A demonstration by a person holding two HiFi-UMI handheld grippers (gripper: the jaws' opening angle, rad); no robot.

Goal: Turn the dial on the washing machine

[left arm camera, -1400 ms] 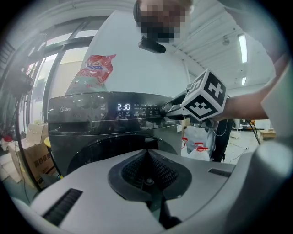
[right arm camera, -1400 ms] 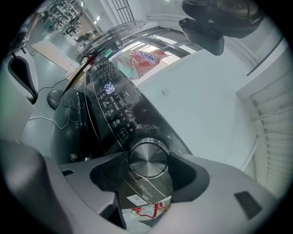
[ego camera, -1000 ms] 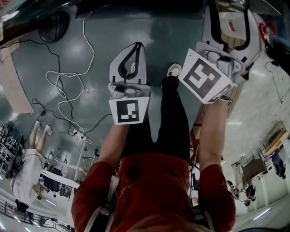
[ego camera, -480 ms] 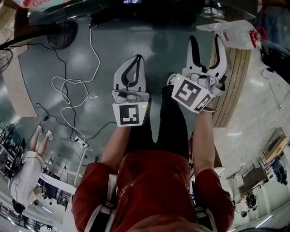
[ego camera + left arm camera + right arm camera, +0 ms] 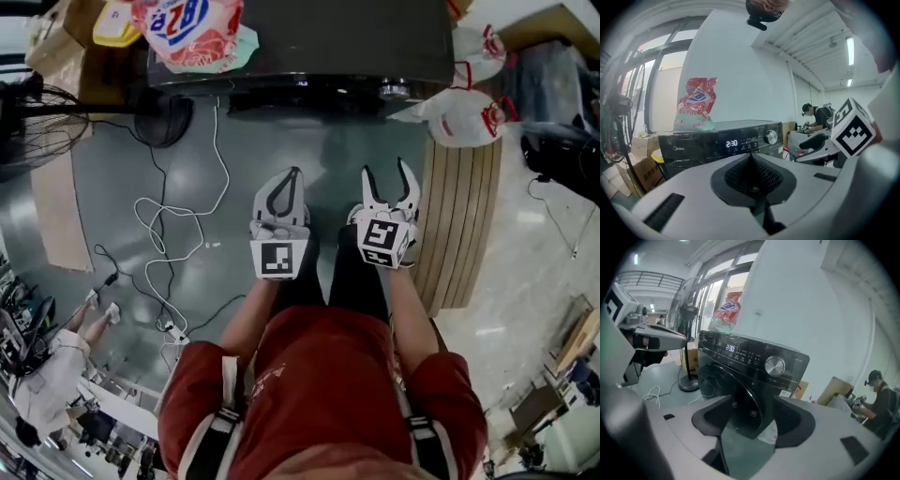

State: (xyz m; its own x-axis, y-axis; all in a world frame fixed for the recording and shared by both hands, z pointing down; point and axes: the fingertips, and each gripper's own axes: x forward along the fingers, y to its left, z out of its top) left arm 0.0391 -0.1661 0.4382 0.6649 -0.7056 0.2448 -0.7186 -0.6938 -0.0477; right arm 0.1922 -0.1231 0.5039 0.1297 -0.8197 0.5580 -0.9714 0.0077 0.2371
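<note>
The dark washing machine (image 5: pixel 300 47) stands at the top of the head view, its silver dial (image 5: pixel 394 91) at the right end of the front panel. Both grippers are held low over the floor, well short of it. My left gripper (image 5: pixel 291 176) is shut and empty. My right gripper (image 5: pixel 386 171) is open, its jaws closing with nothing between them. In the right gripper view the dial (image 5: pixel 775 365) sits ahead, above my right gripper (image 5: pixel 752 414). The left gripper view shows the dial (image 5: pixel 772 137) beside a lit display, beyond my left gripper (image 5: pixel 751 158).
A red and white detergent bag (image 5: pixel 187 28) lies on the washer top. A standing fan (image 5: pixel 47 122) and boxes are at the left, white cables (image 5: pixel 169 220) trail on the floor. Wooden slats (image 5: pixel 464 216) and white plastic bags (image 5: pixel 459 108) are at the right. A person (image 5: pixel 42 375) stands far left.
The washing machine has come into the head view at the top. Both grippers now sit smaller and nearer the middle; the right one has dropped from the upper right to beside the left.
</note>
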